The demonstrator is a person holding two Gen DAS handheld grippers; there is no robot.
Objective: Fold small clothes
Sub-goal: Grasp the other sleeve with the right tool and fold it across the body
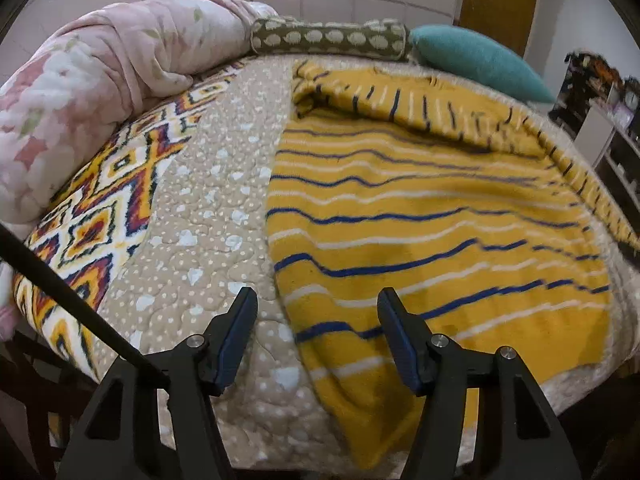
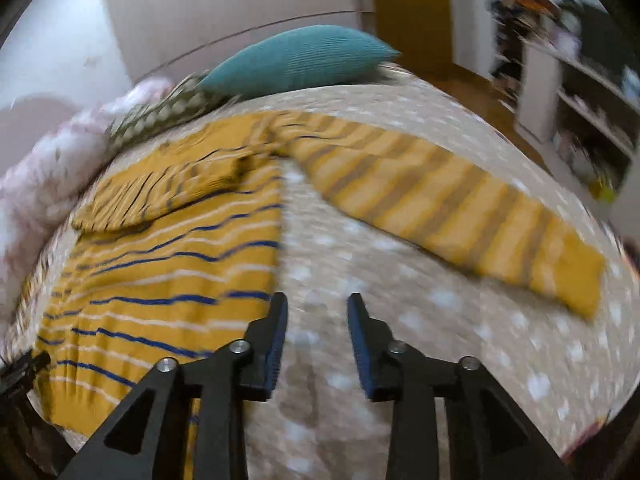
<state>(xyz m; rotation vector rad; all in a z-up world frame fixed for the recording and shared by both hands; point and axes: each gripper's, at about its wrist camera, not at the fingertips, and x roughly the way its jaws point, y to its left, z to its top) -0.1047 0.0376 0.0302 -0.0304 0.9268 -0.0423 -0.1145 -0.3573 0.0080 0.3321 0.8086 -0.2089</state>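
Note:
A yellow sweater (image 1: 420, 216) with blue and white stripes lies flat on the bed's beige dotted quilt (image 1: 208, 208). One sleeve is folded across its top. In the right wrist view the sweater's body (image 2: 160, 264) lies at the left and its other sleeve (image 2: 460, 216) stretches out to the right over the quilt (image 2: 360, 264). My left gripper (image 1: 316, 304) is open and empty, above the sweater's lower left edge. My right gripper (image 2: 316, 308) is open and empty, over bare quilt just right of the sweater's side edge. This view is motion-blurred.
A pink floral blanket (image 1: 92, 76) is heaped at the back left. A dotted bolster (image 1: 328, 38) and a teal pillow (image 1: 480, 60) lie at the head. A patterned blanket (image 1: 100, 216) covers the left side. Shelves (image 2: 580, 92) stand right of the bed.

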